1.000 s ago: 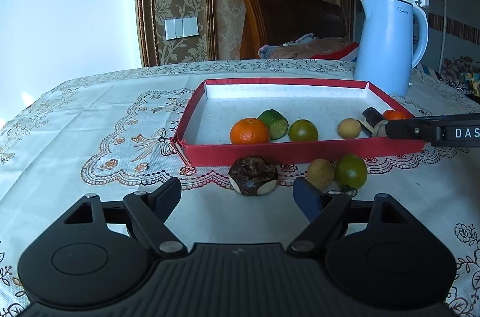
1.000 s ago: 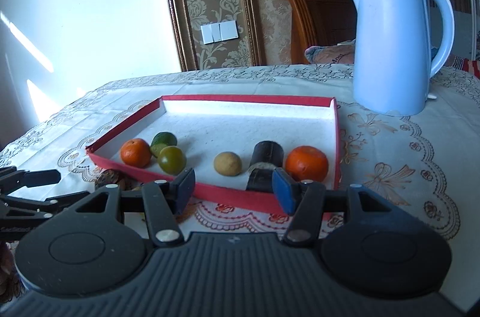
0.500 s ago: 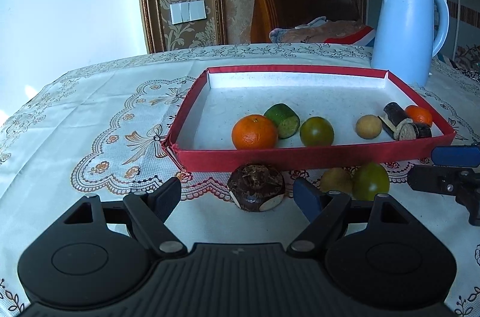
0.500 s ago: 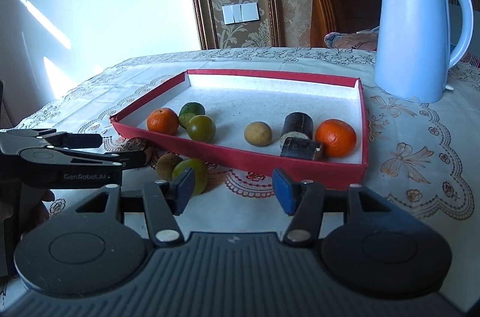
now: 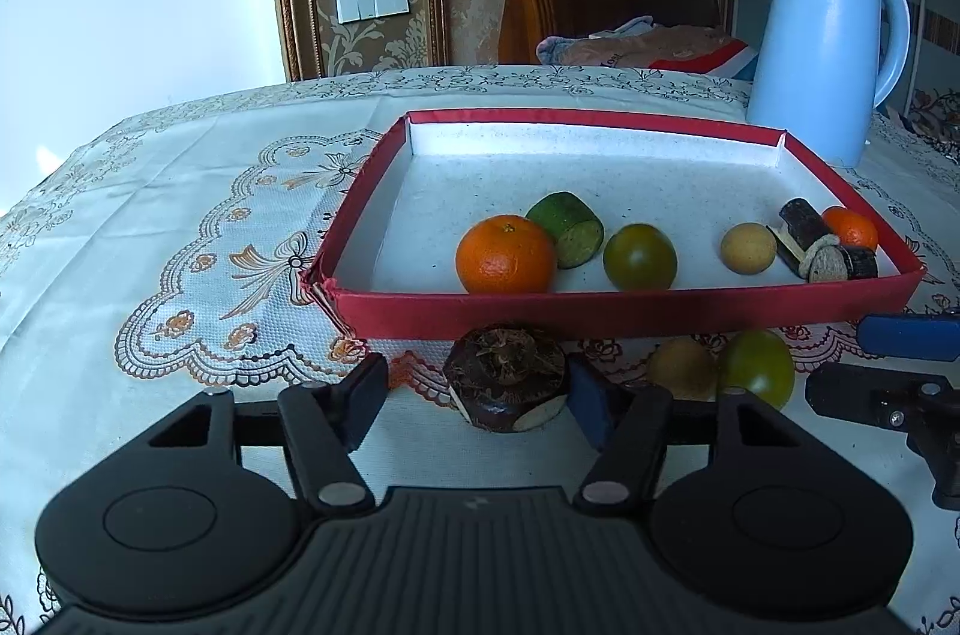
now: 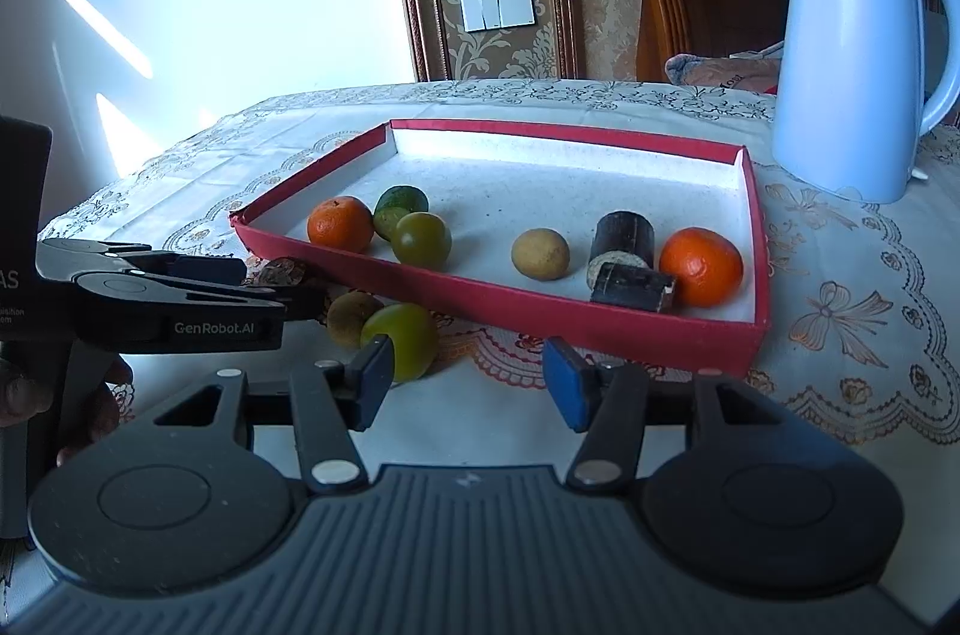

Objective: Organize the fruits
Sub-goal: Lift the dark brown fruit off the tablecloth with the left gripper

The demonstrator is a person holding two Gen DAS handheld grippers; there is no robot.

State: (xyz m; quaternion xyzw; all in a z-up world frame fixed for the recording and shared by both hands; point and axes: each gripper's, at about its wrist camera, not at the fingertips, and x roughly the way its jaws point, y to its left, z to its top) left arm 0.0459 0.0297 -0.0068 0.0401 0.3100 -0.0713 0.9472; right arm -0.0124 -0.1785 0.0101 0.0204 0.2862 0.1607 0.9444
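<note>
The dark brown fruit [image 5: 507, 378] lies on the tabletop [image 5: 150, 239] just before the red tray [image 5: 630, 314], between the fingers of the left tongs [image 5: 474, 395], which stand wide and hold nothing. The right tongs [image 6: 468, 374] are also spread wide and empty, with a green fruit [image 6: 403, 340] just beyond the left finger and a tan fruit [image 6: 351, 315] beside it. Inside the tray lie two oranges, a cut green piece [image 5: 567, 228], a green fruit, a tan one and two dark cylinders. A blue kettle [image 6: 852, 59] stands behind the tray.
</note>
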